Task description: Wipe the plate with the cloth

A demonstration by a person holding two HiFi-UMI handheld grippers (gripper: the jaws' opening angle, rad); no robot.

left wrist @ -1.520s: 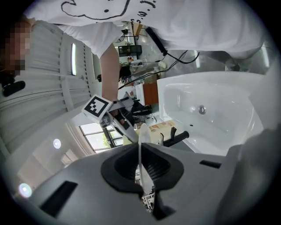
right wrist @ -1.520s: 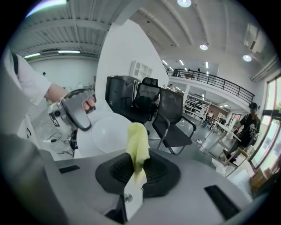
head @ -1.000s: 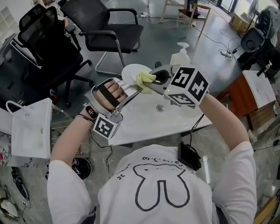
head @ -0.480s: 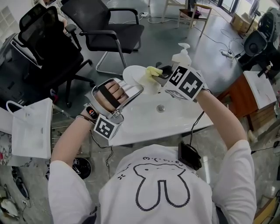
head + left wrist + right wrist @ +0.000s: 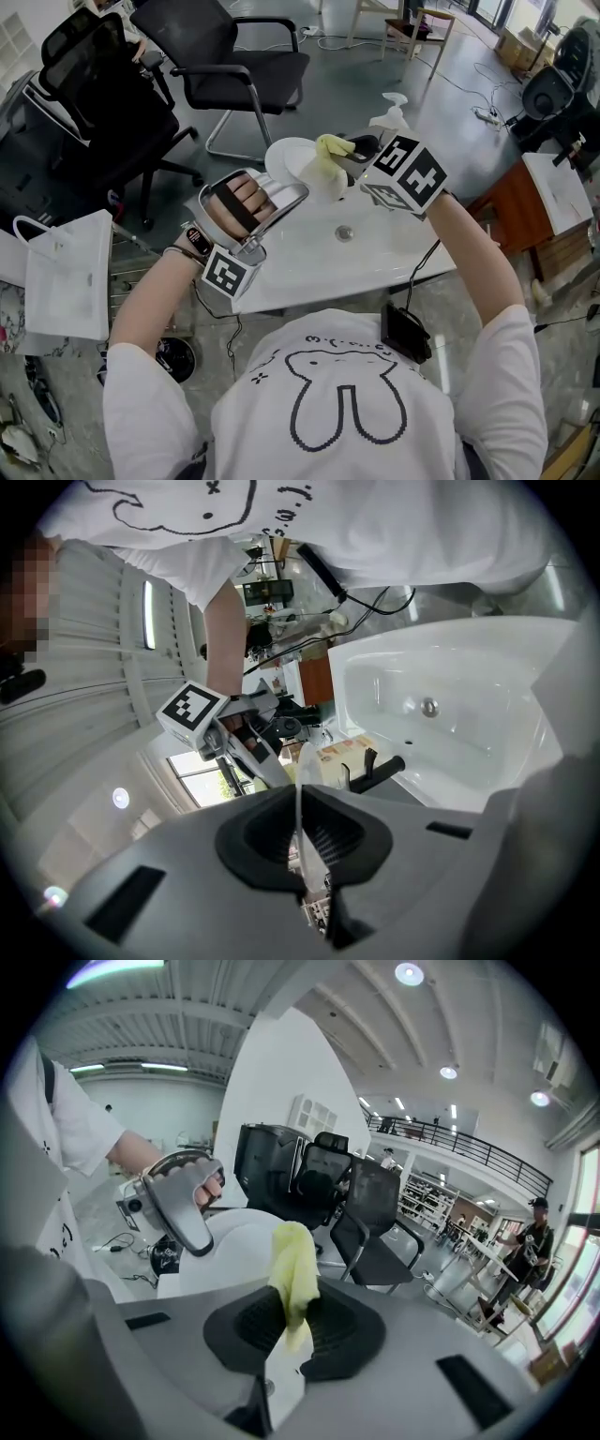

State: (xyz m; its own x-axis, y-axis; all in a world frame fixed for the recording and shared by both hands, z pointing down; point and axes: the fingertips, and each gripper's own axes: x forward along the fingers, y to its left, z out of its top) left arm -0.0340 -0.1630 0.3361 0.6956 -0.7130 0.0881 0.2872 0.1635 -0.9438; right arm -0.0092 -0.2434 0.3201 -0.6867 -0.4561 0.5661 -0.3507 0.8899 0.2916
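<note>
Clamping the yellow cloth [image 5: 292,1279] between its pads, the right gripper [image 5: 295,1326] is clenched on it, with the loose end standing up out of the jaws. That end lies at the face of the white plate [image 5: 286,155]; actual contact I cannot confirm. The left gripper [image 5: 302,846] is closed on the plate's rim and holds it in the air above the far left edge of the counter [image 5: 309,272].

Both things are in hand and brought together, so I judge the wiping is under way at best. Most of the plate's face is probably left to cover, and no dirt shows to measure progress.

A sink basin [image 5: 380,234] lies below, and a pump bottle [image 5: 389,114] stands at the counter's far edge, just beside the right gripper, where a wide stroke might knock it. Black chairs [image 5: 234,56] stand well apart on the floor beyond.
</note>
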